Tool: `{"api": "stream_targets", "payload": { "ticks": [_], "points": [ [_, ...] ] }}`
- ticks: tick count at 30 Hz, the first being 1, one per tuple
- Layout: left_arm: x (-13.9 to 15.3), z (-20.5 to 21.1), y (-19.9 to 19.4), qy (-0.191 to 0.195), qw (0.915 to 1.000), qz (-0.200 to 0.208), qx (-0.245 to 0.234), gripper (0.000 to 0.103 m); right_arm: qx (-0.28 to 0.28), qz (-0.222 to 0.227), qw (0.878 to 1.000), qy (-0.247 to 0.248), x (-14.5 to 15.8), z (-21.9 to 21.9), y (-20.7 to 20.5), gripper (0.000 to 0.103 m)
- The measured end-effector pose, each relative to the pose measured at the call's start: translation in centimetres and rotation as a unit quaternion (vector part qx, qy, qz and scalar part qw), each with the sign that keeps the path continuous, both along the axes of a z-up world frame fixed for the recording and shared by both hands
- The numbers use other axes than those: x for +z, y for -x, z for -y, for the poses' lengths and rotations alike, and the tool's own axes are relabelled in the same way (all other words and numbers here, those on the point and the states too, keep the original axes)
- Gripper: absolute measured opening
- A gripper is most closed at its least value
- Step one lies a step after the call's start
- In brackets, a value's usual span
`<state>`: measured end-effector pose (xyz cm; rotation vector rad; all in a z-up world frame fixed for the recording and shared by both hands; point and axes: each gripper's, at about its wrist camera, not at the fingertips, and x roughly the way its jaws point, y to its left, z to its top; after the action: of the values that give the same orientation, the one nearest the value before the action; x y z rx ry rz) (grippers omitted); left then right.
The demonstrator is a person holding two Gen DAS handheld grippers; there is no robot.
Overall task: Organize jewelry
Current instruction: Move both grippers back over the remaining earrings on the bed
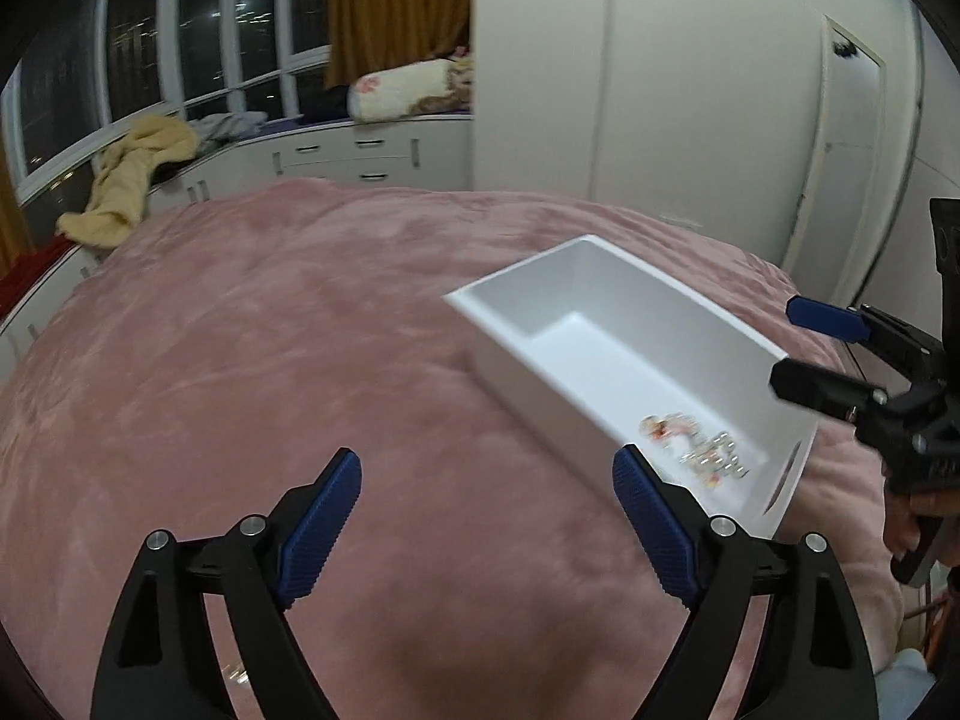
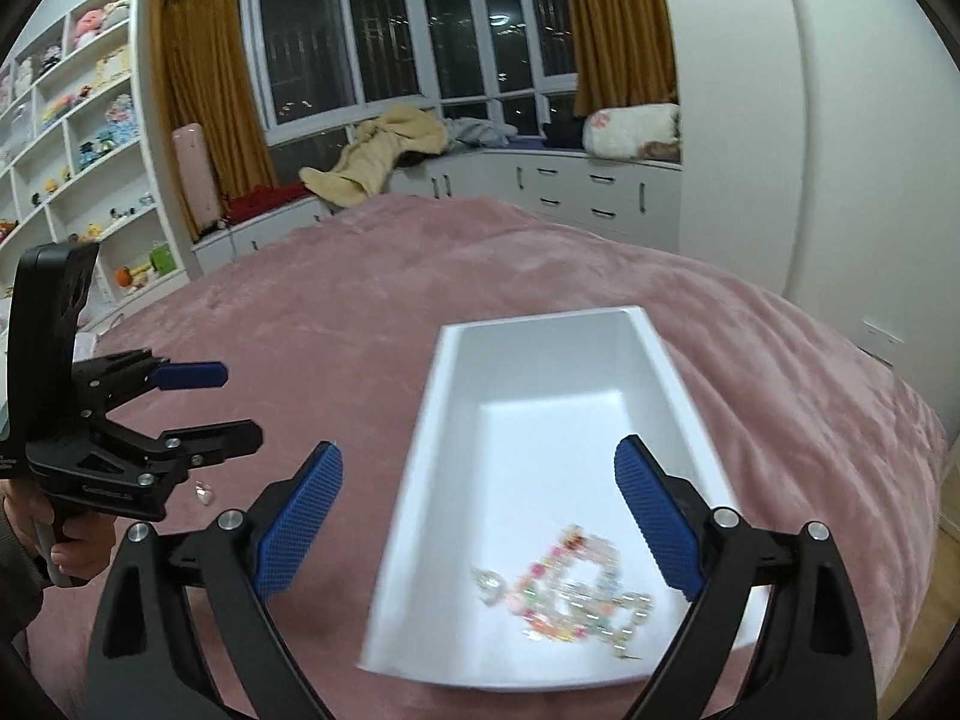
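The left gripper hovers above the plush pink blanket, blue-padded jaws spread wide and holding nothing. The right gripper is likewise agape and empty, straddling the near left wall of the white rectangular plastic box. A tangle of colourful beaded jewelry lies in the box's near end, just ahead of the right gripper.

A small silvery trinket rests on the blanket beneath the left gripper.

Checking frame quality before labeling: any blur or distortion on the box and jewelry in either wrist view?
Left wrist view: white box smeared by motion blur, jewelry streaked, fisheye bends the window frames. Right wrist view: the box's near rim blurred, beads unresolved; a small piece on the blanket beside the left gripper is sharper.
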<state>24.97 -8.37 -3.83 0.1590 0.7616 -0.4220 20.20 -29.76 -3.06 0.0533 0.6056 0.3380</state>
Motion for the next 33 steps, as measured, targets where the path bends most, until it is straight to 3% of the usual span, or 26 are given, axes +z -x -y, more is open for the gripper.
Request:
{"api": "stream_targets", "payload": {
  "ticks": [7, 16, 27, 30, 33],
  "points": [
    [-0.7, -8.1, 1.9, -0.01, 0.9988, 0.0, 0.047, 0.088, 0.07, 0.005, 0.997, 0.013, -0.4, -6.7, 0.1, 0.091],
    [-5.4, -16.8, 2.0, -0.018, 0.9934, -0.041, 0.106, 0.088, 0.171, -0.032, 0.984, 0.028, -4.5, -16.1, 0.7, 0.09],
    [-11.1, -20.5, 1.9, -0.017, 0.9897, -0.078, 0.119, 0.088, 0.254, -0.084, 0.963, 0.03, -10.7, -24.5, -0.4, 0.079],
    [-12.2, -20.4, 1.7, -0.023, 0.9914, -0.083, 0.099, 0.084, 0.28, -0.089, 0.955, 0.045, -12.2, -26.5, -0.8, 0.073],
    [-13.4, -20.2, 1.1, -0.029, 0.9925, -0.093, 0.074, 0.072, 0.302, -0.09, 0.948, 0.045, -13.7, -27.5, -1.4, 0.066]
  ]
}}
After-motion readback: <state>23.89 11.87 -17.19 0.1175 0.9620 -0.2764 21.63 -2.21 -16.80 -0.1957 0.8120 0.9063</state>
